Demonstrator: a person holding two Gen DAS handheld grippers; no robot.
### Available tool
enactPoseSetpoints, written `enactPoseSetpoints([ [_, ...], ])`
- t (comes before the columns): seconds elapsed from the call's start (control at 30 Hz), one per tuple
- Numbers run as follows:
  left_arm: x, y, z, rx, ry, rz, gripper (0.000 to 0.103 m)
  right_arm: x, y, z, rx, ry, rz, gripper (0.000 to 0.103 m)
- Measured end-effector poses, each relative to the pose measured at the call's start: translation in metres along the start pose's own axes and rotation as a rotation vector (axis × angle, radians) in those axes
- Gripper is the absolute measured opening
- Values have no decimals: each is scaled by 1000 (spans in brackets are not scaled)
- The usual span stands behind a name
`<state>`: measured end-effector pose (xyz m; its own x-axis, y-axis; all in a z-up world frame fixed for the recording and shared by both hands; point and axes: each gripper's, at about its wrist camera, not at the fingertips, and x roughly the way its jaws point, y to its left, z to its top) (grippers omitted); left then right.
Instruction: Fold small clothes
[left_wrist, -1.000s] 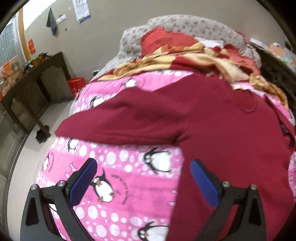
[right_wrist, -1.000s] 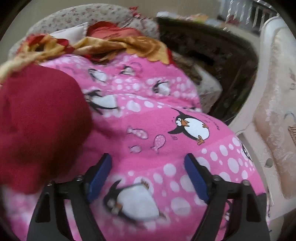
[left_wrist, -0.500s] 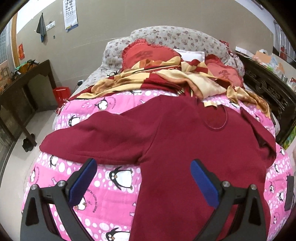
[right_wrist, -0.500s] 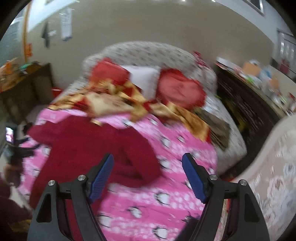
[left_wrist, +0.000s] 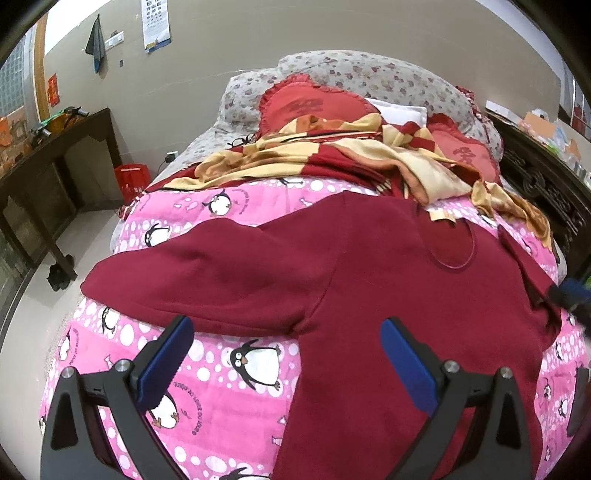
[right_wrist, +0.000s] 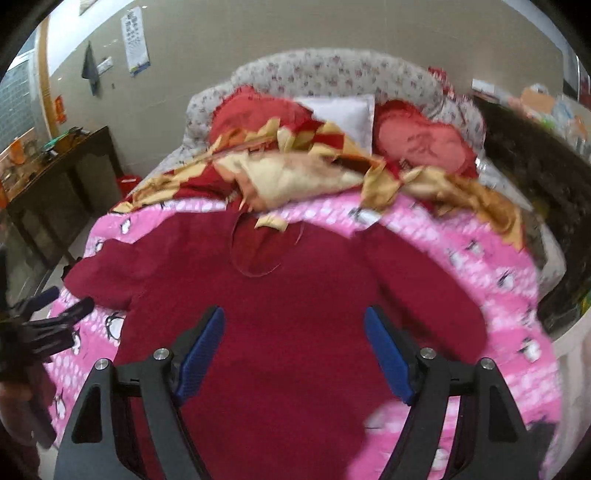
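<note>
1. A dark red long-sleeved top (left_wrist: 388, 280) is laid flat, front up, on a pink penguin-print quilt (left_wrist: 229, 376) covering a bed.
2. In the left wrist view, one sleeve is extended toward 9 o'clock; the round neckline is located at about 1 o'clock.
3. The left gripper (left_wrist: 284, 354) is held wide open above the quilt and the garment's underarm area. Nothing is gripped. Its blue pads (left_wrist: 166, 360) are set well apart.
4. The right gripper (right_wrist: 293, 352) is likewise spread wide and empty. It is positioned over the body of the top (right_wrist: 295, 314); contact with the cloth cannot be determined.
5. In the right wrist view, the left gripper is seen at 9 o'clock near the sleeve end.
6. A red-and-yellow blanket (left_wrist: 332, 155) is bunched at 12 o'clock, beyond the neckline, with red heart-shaped cushions (left_wrist: 314, 107) behind it.
7. A dark wooden table (left_wrist: 55, 155) is located at 10 o'clock beside the bed.
</note>
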<state>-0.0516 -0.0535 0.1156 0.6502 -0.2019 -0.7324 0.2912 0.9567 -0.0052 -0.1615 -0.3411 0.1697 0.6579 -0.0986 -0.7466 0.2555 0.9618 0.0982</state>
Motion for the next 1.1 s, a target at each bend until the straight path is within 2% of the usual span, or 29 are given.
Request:
enactPoseSetpoints([
  [0.17, 12, 8, 0, -17, 6, 1, 103, 36, 19, -9, 24, 49, -13, 81],
  [0.4, 31, 21, -4, -37, 28, 20, 103, 58, 47, -10, -15, 62, -32, 81],
  [1.1, 55, 50, -1, -91, 44, 35, 103, 81, 82, -6, -49, 76, -27, 81],
])
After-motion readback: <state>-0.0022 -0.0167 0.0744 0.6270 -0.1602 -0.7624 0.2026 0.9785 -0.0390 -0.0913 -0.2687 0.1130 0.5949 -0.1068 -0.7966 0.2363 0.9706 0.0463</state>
